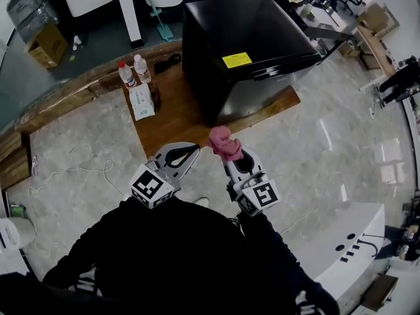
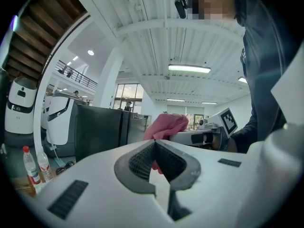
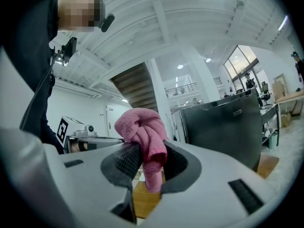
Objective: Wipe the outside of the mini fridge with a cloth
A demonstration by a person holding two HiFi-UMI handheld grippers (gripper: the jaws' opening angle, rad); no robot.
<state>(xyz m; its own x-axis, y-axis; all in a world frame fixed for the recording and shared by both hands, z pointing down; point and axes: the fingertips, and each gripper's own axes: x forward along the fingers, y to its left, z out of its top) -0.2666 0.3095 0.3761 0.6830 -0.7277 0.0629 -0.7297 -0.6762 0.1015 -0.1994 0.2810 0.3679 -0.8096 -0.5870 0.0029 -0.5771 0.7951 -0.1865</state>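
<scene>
Head view: black mini fridge [image 1: 249, 51] stands on a wooden platform [image 1: 177, 120]. Open marble floor [image 1: 315, 149] lies right of the fridge and in front of it. Two water bottles [image 1: 142, 68] and a white pack [image 1: 141, 102] sit left of the fridge on the platform. Left gripper [image 1: 190, 153] and right gripper [image 1: 230, 155] hang in front of the fridge, clear of it.

Left gripper view: jaws meet tip to tip, nothing between.

Right gripper view: jaws clamp a bunched pink cloth [image 3: 142, 137], with the fridge's dark side beyond.
</scene>
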